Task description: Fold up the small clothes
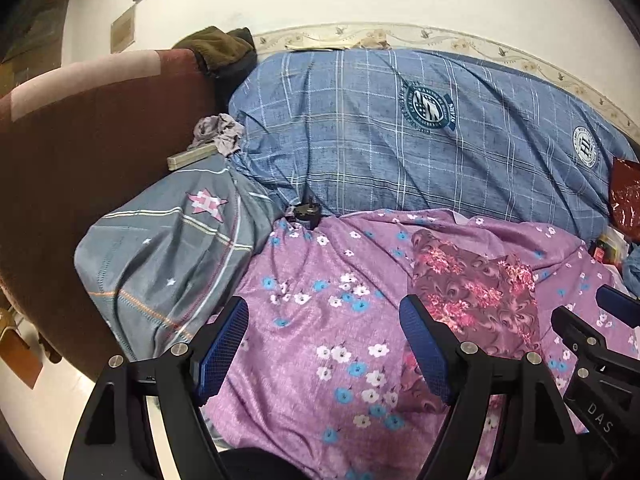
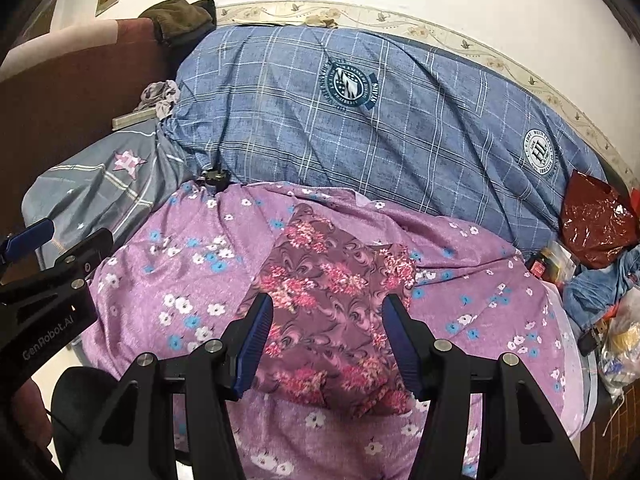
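Observation:
A small maroon garment with pink flowers (image 2: 332, 304) lies flat on the purple flowered bedsheet (image 2: 192, 264). It also shows in the left wrist view (image 1: 476, 292), to the right of my left gripper. My right gripper (image 2: 327, 312) is open and empty, held just above the garment with its blue pads either side of the middle. My left gripper (image 1: 324, 320) is open and empty above bare sheet (image 1: 320, 320), left of the garment. The right gripper shows at the right edge of the left wrist view (image 1: 600, 320).
A big blue plaid duvet (image 2: 380, 120) lies across the back of the bed. A grey star pillow (image 1: 168, 256) sits at the left by a dark red headboard (image 1: 80, 152). A red plastic bag (image 2: 596, 220), denim and clutter lie at the right. A black plug (image 1: 304, 212) rests by the pillow.

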Demonstrator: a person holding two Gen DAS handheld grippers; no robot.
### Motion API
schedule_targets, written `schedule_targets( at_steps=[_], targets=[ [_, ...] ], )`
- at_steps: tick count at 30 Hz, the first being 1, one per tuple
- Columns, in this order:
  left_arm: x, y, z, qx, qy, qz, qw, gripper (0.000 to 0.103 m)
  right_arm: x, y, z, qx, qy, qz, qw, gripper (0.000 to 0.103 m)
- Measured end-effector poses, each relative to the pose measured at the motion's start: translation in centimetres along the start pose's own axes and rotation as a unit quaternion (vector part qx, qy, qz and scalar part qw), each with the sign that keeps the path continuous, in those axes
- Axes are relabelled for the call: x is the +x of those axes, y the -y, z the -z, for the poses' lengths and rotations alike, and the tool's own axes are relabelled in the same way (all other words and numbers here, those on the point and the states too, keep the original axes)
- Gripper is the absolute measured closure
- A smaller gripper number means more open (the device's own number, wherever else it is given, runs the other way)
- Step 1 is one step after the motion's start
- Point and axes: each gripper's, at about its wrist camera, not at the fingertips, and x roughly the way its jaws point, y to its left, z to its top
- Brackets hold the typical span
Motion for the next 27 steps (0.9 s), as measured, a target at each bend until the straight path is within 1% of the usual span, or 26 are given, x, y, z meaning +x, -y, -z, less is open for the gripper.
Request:
schedule_targets(
  at_steps=[5,8,10,12,13,14,16,17,19,20,21,22,23,24,25,26,27],
  targets=[
    [2.2,1.4,-0.5,0.009,-0.017,0.009,0.9998,0.025,2.1,1.5,0.3,0.012,-0.02,0.009,1.0,0.045],
    [4.6,2.3,-0.1,0.021,-0.044,0.033,0.9983,0.025,3.7,2.9,1.3,0.023,-0.037,0.012,0.999,0.044],
    [6.9,2.8,0.5,0.029,-0.072,0.047,0.9959,0.025,5.3,4.5,2.5,0.046,-0.052,-0.001,0.998,0.043],
    [10.2,3.3,1.2,0.036,-0.112,0.064,0.9909,0.026,7.6,6.5,3.8,0.082,-0.084,-0.008,0.993,0.043],
    [11.7,3.4,1.3,0.036,-0.131,0.072,0.9881,0.027,8.8,7.6,4.3,0.103,-0.094,-0.018,0.99,0.043],
    [13.5,3.6,1.5,0.034,-0.15,0.081,0.9848,0.027,9.8,8.8,4.9,0.128,-0.096,-0.035,0.987,0.043],
    [16.3,3.8,1.4,0.028,-0.178,0.083,0.9801,0.027,11.8,10.4,5.8,0.158,-0.101,-0.069,0.98,0.044],
    [17.9,3.9,1.6,0.025,-0.199,0.085,0.9761,0.028,13.0,10.9,6.3,0.166,-0.119,-0.077,0.976,0.046],
    [20.2,4.9,2.4,0.024,-0.231,0.1,0.9676,0.028,15.5,11.2,7.4,0.176,-0.163,-0.08,0.967,0.05],
    [21.4,5.4,3.2,0.033,-0.254,0.101,0.9615,0.027,16.5,11.2,8.1,0.179,-0.187,-0.084,0.962,0.051],
    [22.7,5.9,3.9,0.045,-0.279,0.098,0.9542,0.027,17.6,11.3,9.0,0.189,-0.209,-0.097,0.954,0.051],
    [23.3,6.1,4.1,0.05,-0.286,0.098,0.952,0.027,17.9,11.4,9.3,0.196,-0.211,-0.105,0.952,0.051],
    [23.4,6.1,3.8,0.054,-0.28,0.098,0.9534,0.027,17.9,11.5,9.4,0.199,-0.208,-0.107,0.952,0.052],
    [23.4,6.3,3.0,0.068,-0.277,0.1,0.9531,0.03,17.7,11.6,9.3,0.198,-0.208,-0.109,0.952,0.052],
    [23.2,6.4,2.3,0.078,-0.27,0.103,0.9542,0.032,17.6,11.8,9.0,0.197,-0.207,-0.111,0.952,0.049],
    [22.9,6.5,1.5,0.083,-0.253,0.106,0.9581,0.032,17.2,12.3,8.5,0.202,-0.2,-0.114,0.952,0.049],
    [22.5,6.5,0.1,0.085,-0.223,0.101,0.9659,0.033,17.1,12.7,8.1,0.208,-0.189,-0.112,0.953,0.049]
  ],
)
